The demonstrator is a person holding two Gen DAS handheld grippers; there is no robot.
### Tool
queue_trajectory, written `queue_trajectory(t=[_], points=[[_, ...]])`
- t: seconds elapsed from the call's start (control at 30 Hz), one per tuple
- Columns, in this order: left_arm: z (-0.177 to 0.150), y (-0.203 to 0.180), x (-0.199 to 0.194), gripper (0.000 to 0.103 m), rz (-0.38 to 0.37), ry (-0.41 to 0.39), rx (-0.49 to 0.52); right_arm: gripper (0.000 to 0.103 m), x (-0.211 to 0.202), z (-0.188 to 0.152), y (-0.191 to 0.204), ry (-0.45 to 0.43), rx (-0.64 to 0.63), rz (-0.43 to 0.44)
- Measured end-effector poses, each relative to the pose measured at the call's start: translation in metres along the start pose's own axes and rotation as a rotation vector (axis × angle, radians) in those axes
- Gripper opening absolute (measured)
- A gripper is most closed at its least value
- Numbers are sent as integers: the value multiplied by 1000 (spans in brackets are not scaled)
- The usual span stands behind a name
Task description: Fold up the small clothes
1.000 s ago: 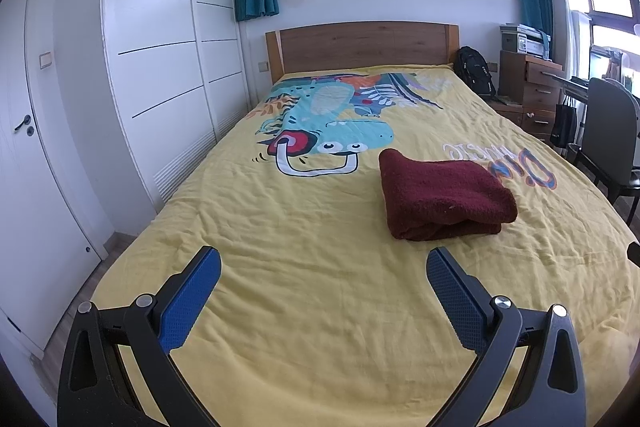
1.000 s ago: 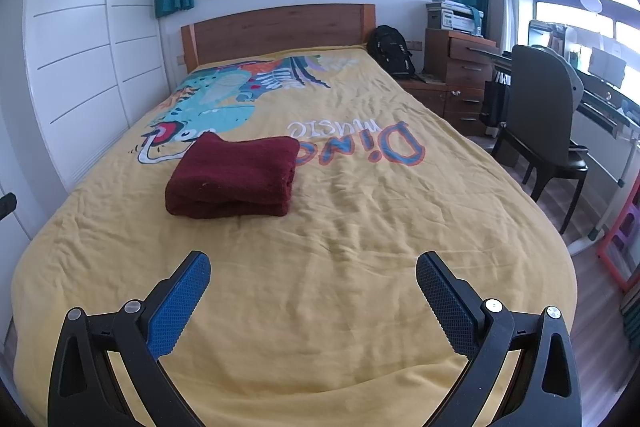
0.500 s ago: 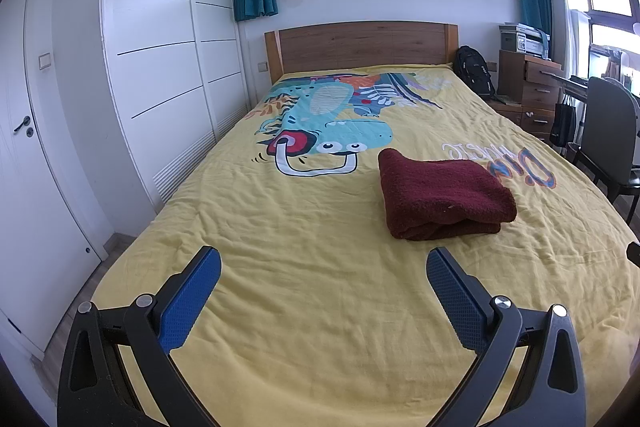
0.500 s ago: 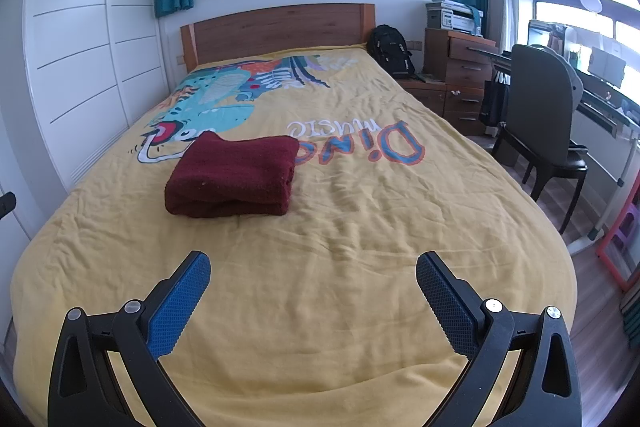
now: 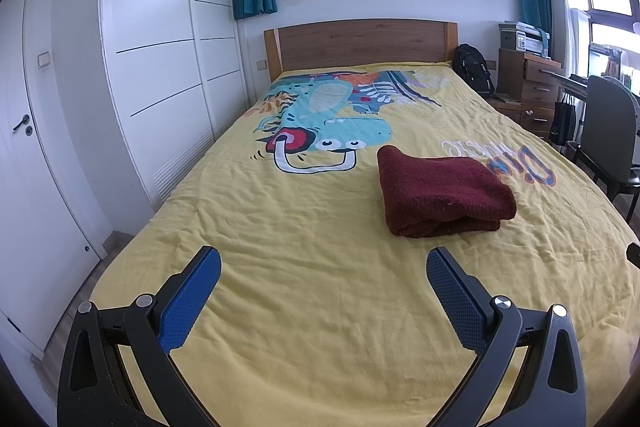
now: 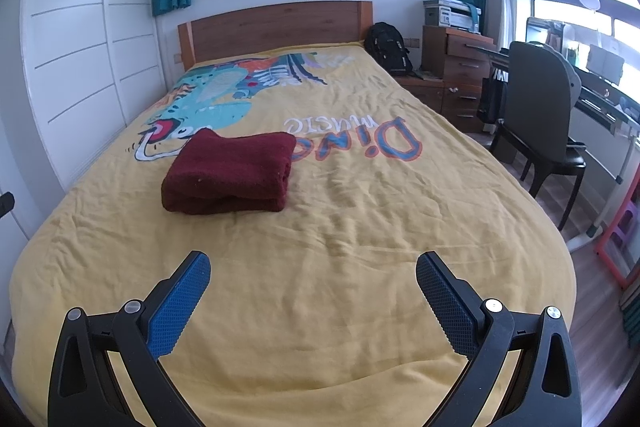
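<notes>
Hovering above the foot of the bed (image 5: 320, 307), the left gripper (image 5: 323, 263) and right gripper (image 6: 313, 267) both hold their fingers spread wide, with nothing between them. The cloth (image 5: 442, 197), a dark red fleecy piece, lies on the yellow cover as a neat stacked rectangle, well apart from both tools: at about 1 o'clock in the left view and 11 o'clock in the right view (image 6: 230, 173). It sits just beside the dinosaur print, its layered open edges facing the cameras and a rounded fold on the far side.

Judging by that tidy stack, the fold looks finished or nearly so. If one more fold is wanted, the best grip is probably low on the two near corners, each gripper pinching all layers together so none slide. Lift only a little, carry the edge evenly toward 12 o'clock, and let go only once the corners line up. The thick pile may spring back, so a light press afterwards could help.
</notes>
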State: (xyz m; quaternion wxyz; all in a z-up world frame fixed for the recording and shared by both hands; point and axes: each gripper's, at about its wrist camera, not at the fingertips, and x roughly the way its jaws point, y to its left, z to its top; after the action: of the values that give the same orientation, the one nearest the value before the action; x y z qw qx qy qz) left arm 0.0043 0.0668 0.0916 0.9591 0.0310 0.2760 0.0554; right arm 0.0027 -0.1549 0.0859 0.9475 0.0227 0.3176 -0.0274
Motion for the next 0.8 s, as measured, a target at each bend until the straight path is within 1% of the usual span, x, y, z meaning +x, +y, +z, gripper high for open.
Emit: queue_trajectory(t=[0.8], points=[[-3, -1, 1, 102, -11, 2, 4, 103, 1, -2, -1, 9, 6, -9]])
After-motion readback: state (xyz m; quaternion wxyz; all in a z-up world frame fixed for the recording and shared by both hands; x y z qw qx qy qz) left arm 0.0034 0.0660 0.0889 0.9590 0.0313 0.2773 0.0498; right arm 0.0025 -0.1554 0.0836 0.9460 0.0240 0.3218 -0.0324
